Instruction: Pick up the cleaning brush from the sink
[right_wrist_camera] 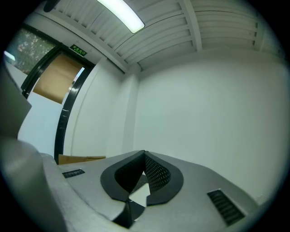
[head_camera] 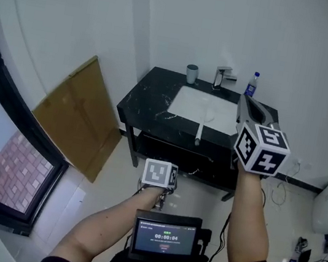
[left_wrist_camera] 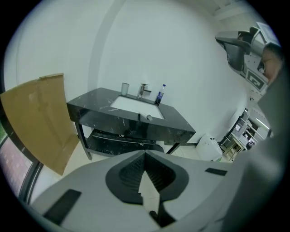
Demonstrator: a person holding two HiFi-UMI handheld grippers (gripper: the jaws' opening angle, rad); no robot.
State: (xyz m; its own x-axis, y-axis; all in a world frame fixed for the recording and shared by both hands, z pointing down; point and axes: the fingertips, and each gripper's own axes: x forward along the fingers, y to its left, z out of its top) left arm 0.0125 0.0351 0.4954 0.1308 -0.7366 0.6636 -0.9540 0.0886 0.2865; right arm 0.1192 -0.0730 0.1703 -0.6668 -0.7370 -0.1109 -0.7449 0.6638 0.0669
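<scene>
Across the sink (head_camera: 187, 102) rim, cleaning brush (head_camera: 199, 130); before right gripper (right_wrist_camera: 144, 154), only wall (right_wrist_camera: 204, 104).

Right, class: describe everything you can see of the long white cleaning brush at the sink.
The long white cleaning brush looks like a slim, straight stick, probably plastic. It lies flat, running from inside the white rectangular basin towards the person. Its near end rests over the front rim of the black marble-look counter. Its bristle end is too small to make out. It touches only the basin and the counter rim, and nothing grips it.
</scene>
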